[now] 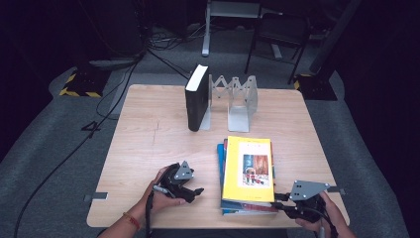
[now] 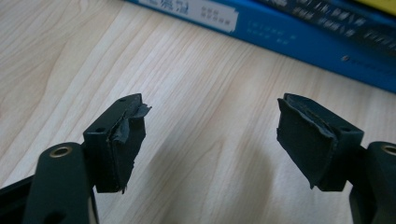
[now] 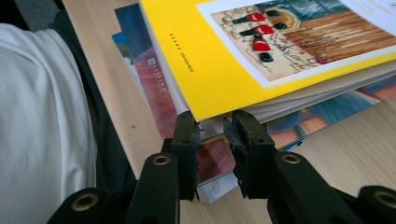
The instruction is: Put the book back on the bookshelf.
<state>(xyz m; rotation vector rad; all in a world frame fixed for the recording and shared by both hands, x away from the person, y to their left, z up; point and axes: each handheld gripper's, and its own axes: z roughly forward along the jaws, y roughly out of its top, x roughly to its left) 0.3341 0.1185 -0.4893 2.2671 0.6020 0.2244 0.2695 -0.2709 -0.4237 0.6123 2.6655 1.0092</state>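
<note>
Your right claw (image 1: 282,202) sits at the desk's (image 1: 148,139) near edge, at about 5 o'clock from the desk's centre, lying low and level with its tips at the near right corner of the book stack (image 1: 246,176). Your right hand (image 1: 324,213) grips it from behind. The right gripper view shows the jaws drawn narrow and closed on the near edge of the stack: they pinch the books lying directly beneath the yellow book (image 3: 261,51), whose cover overhangs the jaw tips. Exactly how many books are gripped cannot be told.

Your left claw (image 1: 193,191) rests at about 7 o'clock, just left of the stack, tilted towards it, with your left hand (image 1: 161,196) cupped under the body. Its jaws stand wide with nothing between them; the left gripper view shows only bare desk in the gap and a blue book's (image 2: 299,37) spine beyond the tips, apart from them.

The high view alone shows the stack's position: right of centre, with its long axis running from 6 to 12 o'clock and the yellow book's cover facing up. At 12 o'clock a black book (image 1: 197,99) stands upright against a grey folding bookend rack (image 1: 237,101).
</note>
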